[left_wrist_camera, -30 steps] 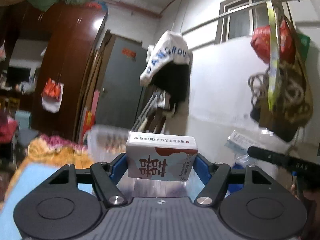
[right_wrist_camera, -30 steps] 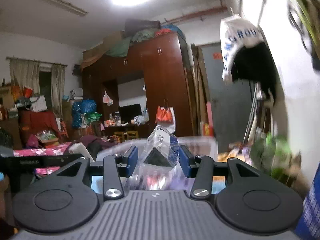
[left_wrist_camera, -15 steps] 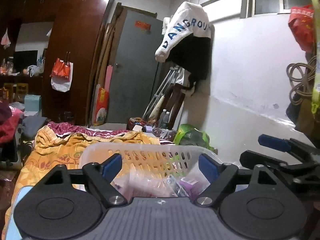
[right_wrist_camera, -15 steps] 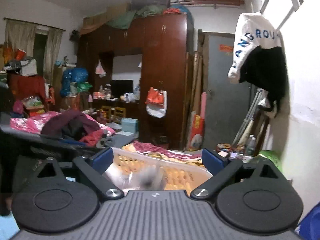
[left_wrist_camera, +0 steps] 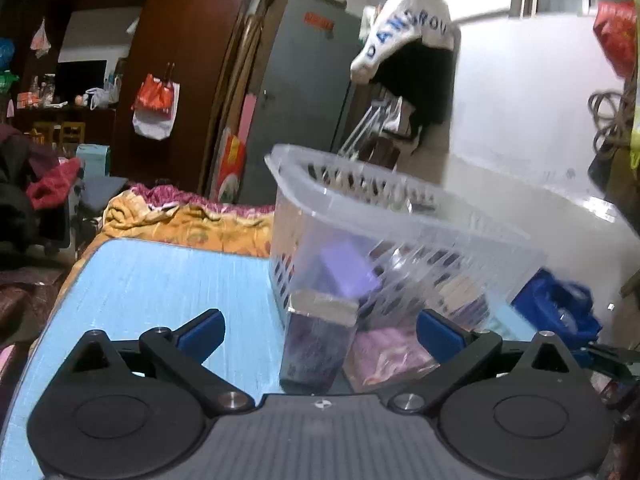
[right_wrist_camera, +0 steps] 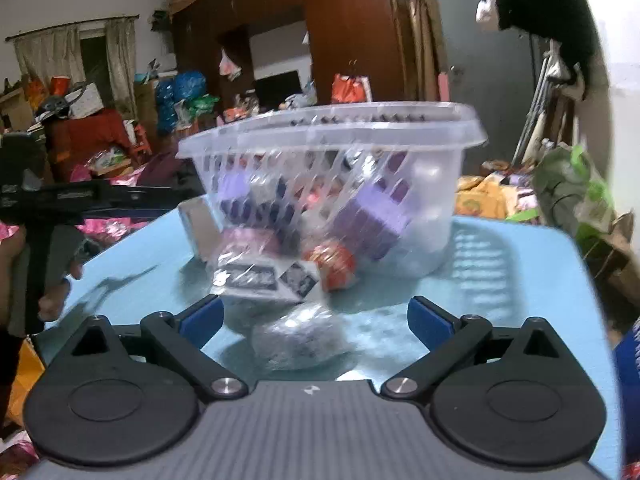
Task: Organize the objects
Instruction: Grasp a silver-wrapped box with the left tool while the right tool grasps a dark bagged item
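A light-blue table [right_wrist_camera: 520, 280] carries everything. On it a clear plastic basket [right_wrist_camera: 432, 136] with slotted walls stands toward the far edge; through the walls purple boxes [right_wrist_camera: 368, 220] show, their print too blurred to read. In the left wrist view the same basket [left_wrist_camera: 304, 216] rises close ahead, toward the table's right side.

Just outside the basket's near wall, seen from the right wrist, lie a flat packet in clear wrap [right_wrist_camera: 268, 276] with black-and-white print that cannot be read, a small red round item [right_wrist_camera: 332, 264] touching it, and nearer still a crumpled clear bag [right_wrist_camera: 300, 340] with something dark inside.

In the left wrist view a dark purple box with a silvery top [left_wrist_camera: 316, 344] stands upright on the table against the basket, beside a pinkish wrapped pack [left_wrist_camera: 388, 352]; the lettering low on the box is illegible.

The left gripper [left_wrist_camera: 318, 330] is spread wide, holding nothing, with the dark box between its fingers but untouched. The right gripper [right_wrist_camera: 314, 318] is likewise wide and bare, the crumpled bag lying between its fingers.

On the wall a white garment [left_wrist_camera: 404, 28] shows blue letters reading "DANGROU".
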`<state>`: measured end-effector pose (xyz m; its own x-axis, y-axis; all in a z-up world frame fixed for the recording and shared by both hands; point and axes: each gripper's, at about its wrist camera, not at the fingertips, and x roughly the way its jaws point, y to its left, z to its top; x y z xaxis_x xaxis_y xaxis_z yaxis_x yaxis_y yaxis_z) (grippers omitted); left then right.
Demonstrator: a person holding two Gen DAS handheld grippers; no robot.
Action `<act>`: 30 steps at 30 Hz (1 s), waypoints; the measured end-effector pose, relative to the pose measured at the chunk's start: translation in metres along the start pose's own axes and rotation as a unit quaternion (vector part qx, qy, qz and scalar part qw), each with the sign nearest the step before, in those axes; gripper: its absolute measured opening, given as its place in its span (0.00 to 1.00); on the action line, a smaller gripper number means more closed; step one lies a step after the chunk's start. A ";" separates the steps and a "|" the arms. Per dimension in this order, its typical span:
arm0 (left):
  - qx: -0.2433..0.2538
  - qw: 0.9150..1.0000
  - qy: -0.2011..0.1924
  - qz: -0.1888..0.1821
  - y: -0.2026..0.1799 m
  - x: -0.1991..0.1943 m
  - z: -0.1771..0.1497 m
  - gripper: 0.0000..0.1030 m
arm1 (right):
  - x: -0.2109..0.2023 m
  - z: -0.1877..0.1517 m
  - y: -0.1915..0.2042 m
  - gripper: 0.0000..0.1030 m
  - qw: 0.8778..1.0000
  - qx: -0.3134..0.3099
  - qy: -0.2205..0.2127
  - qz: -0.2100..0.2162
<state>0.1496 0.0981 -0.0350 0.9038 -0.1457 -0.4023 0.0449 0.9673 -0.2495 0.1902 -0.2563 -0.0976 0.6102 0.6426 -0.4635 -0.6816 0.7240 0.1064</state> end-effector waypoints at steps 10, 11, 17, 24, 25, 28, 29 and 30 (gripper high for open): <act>0.043 0.996 0.046 0.065 -0.022 0.033 -0.002 0.44 | 0.019 -0.005 0.005 0.86 0.999 0.003 0.037 -0.012; 0.043 0.996 0.043 0.063 -0.022 0.033 -0.003 0.44 | 0.020 -0.004 0.004 0.79 0.999 0.004 0.040 -0.009; 0.040 0.998 0.005 0.055 -0.026 0.016 -0.007 0.43 | 0.009 -0.015 -0.004 0.65 1.000 0.026 0.013 -0.005; 0.020 0.997 -0.075 0.005 -0.031 -0.018 -0.019 0.43 | -0.021 -0.026 -0.018 0.64 0.992 0.083 -0.094 -0.034; 0.020 0.996 -0.085 -0.006 -0.031 -0.019 -0.019 0.43 | -0.021 -0.026 -0.016 0.64 0.991 0.079 -0.101 -0.039; 0.021 0.996 -0.086 -0.011 -0.029 -0.016 -0.019 0.43 | -0.024 -0.027 -0.016 0.64 0.991 0.074 -0.107 -0.044; 0.021 0.996 -0.085 -0.010 -0.029 -0.015 -0.019 0.43 | -0.024 -0.026 -0.016 0.64 0.990 0.075 -0.109 -0.044; 0.018 0.996 -0.085 -0.013 -0.028 -0.014 -0.019 0.43 | -0.025 -0.026 -0.016 0.64 0.990 0.077 -0.111 -0.044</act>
<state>0.1279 0.0689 -0.0387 0.9611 -0.1361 -0.2404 0.0814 0.9711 -0.2243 0.1757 -0.2906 -0.1111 0.7504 0.6018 -0.2733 -0.5624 0.7986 0.2142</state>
